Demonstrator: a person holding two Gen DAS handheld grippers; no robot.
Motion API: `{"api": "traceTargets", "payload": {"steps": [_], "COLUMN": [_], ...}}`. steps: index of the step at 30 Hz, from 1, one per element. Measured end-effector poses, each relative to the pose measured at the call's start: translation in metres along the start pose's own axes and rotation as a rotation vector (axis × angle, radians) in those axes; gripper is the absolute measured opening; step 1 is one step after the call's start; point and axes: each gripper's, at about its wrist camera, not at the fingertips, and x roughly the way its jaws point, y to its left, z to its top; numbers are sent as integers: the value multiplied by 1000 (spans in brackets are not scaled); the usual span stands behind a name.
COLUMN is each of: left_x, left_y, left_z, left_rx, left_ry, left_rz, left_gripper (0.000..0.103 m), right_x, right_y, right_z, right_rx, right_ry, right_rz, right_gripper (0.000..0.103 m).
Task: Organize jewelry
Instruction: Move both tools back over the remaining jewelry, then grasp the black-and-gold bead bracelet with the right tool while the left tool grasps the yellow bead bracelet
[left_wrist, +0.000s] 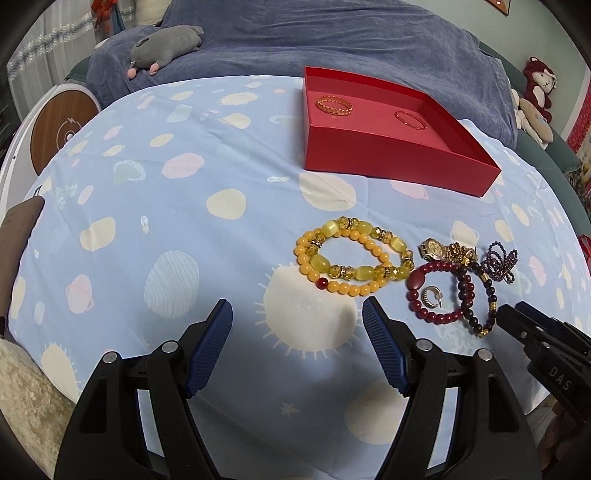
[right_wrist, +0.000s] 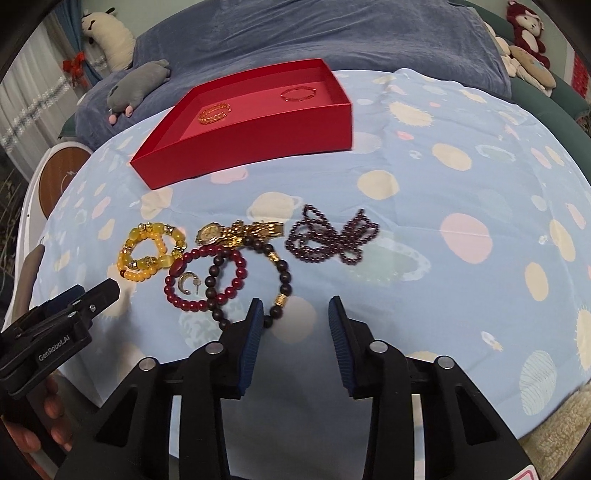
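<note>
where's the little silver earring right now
The silver earring lies on the tablecloth inside the loop of the red bead bracelet, right of the yellow bracelets in both wrist views and below the gold watch.

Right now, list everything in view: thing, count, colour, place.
box: one, red, open, far side of the cloth
bangles: two, gold, inside the box, apart
yellow bracelets: two, yellow beads, overlapping, left of the pile
watch: one, gold, behind the red bracelet
red bracelet: one, dark red beads, middle of the pile
earring: one, silver, inside the red bracelet's loop
dark bracelet: one, brown beads with gold spacers, crossing the red one
purple beads: one tangled strand, right of the pile
cloth: one, light blue with planets, under everything
plush toys: grey on the blue blanket, more at the edges
left gripper: open, over bare cloth
right gripper: open, left finger at the dark bracelet
</note>
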Motion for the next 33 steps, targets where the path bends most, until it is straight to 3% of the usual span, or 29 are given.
{"api": "traceTargets", "payload": {"steps": [10,11,13,23,33], "left_x": [1,2,2,9,30], "left_y": [5,6,6,5,-6], "left_z": [0,1,4,21,42], "left_rx": [-28,-31,-35,-41,-7], "left_ry": [4,3,1,-11,-2], "left_rz": [-8,-8,-10,-17,-37], "left_gripper": [69,69,69,68,52], "right_x": [15,15,16,7,7], "right_y": [5,6,6,-7,-10], "right_z": [10,10,10,-2,-1], "right_rx": [-8,-14,-20,22,34], "right_ry": [1,3,7,2,2], "right_rz": [-22,-20,-14,-6,4], "right_gripper": [25,15,8,8,8]}}
